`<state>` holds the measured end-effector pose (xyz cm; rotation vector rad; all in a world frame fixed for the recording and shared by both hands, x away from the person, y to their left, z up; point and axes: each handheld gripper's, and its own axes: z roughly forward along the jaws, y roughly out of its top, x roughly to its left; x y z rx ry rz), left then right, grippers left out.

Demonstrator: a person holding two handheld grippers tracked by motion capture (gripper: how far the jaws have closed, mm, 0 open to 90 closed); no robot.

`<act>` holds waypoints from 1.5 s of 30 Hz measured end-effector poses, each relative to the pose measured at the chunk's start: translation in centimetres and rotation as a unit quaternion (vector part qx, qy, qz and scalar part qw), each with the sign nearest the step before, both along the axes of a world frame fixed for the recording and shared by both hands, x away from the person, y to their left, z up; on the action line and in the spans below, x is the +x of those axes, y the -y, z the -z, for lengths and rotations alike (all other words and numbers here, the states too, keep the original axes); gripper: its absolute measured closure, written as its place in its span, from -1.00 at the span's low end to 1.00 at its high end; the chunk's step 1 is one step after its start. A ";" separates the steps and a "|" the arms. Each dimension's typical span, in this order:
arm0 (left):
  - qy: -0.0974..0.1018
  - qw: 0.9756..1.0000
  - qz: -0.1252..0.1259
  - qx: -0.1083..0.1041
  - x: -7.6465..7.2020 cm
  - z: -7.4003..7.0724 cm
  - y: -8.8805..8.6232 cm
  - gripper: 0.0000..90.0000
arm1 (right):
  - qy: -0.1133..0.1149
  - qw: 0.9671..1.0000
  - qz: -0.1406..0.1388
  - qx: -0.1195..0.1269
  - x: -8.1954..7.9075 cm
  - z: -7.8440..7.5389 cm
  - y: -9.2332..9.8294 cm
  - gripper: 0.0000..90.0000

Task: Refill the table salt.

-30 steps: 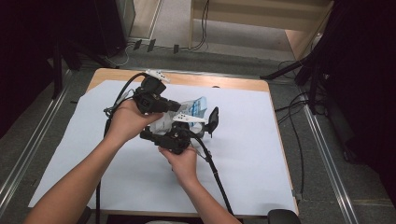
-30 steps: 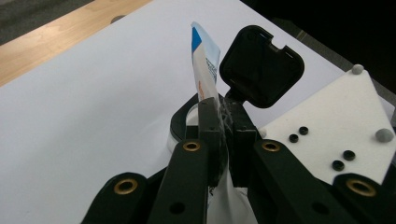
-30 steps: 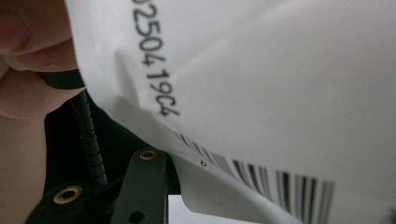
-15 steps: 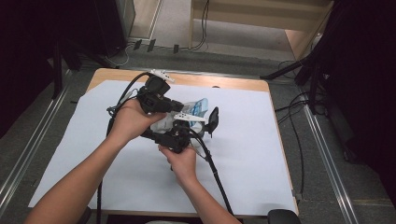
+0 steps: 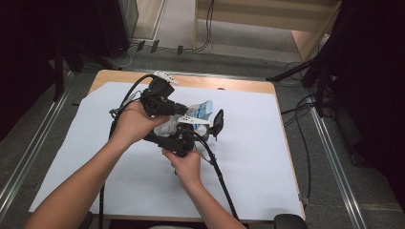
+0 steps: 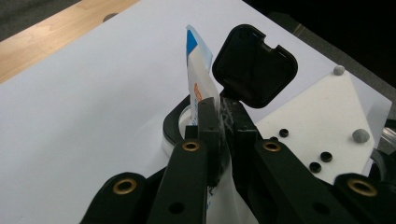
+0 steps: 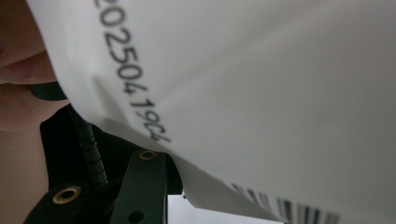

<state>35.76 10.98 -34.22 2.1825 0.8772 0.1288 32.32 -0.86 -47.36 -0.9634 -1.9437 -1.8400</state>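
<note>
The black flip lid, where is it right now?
In the left gripper view the lid stands open just beyond the left gripper, right of the white pouch. In the high view it sits mid-table, right of both hands.

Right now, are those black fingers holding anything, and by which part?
The left gripper pinches a white-and-blue plastic packet by its thin edge. The right gripper is against the same packet, but its hold cannot be told.

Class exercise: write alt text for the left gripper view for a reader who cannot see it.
The left gripper has its two black jaws shut on a thin white packet with blue print, standing above a white-covered table; a black hinged cap sits behind.
</note>
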 end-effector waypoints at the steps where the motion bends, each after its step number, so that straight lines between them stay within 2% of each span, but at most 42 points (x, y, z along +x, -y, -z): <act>1: 0.001 1.000 0.000 -0.002 0.0 0.0 0.0 0.94 | 0.003 1.000 0.001 -0.002 0.0 0.0 0.0 0.44; 5: -0.003 1.000 0.000 -0.009 -0.2 0.3 -0.5 0.94 | 0.017 1.000 -0.001 -0.023 -0.2 0.1 0.1 0.43; 9: -0.004 1.000 0.000 -0.014 -0.3 0.8 -1.0 0.94 | 0.020 0.999 -0.002 -0.035 -0.2 0.4 -0.1 0.41; 15: 0.000 1.000 0.001 -0.026 -0.5 1.4 -1.8 0.94 | 0.044 0.997 0.003 -0.061 -0.6 0.5 -0.1 0.39; 18: -0.001 1.000 0.003 -0.030 -0.6 1.7 -2.1 0.94 | 0.048 0.996 0.004 -0.071 -0.7 0.7 -0.1 0.39; 25: 0.001 1.000 0.012 -0.026 -0.9 2.1 -2.3 0.95 | 0.056 0.995 0.007 -0.088 -0.9 1.2 0.1 0.38; 30: 0.002 0.999 0.018 -0.027 -1.3 2.3 -2.7 0.96 | 0.078 0.991 0.008 -0.113 -1.3 1.4 0.1 0.38; 34: -0.002 0.999 0.021 -0.026 -1.4 2.5 -2.9 0.96 | 0.086 0.988 0.010 -0.127 -1.5 1.6 0.2 0.38; 40: -0.001 0.999 0.023 -0.025 -1.5 2.5 -3.0 0.96 | 0.092 0.986 0.009 -0.135 -1.5 1.6 0.1 0.36; 45: -0.002 0.999 0.028 -0.027 -1.8 2.6 -3.3 0.96 | 0.109 0.981 0.011 -0.157 -1.8 1.7 0.2 0.35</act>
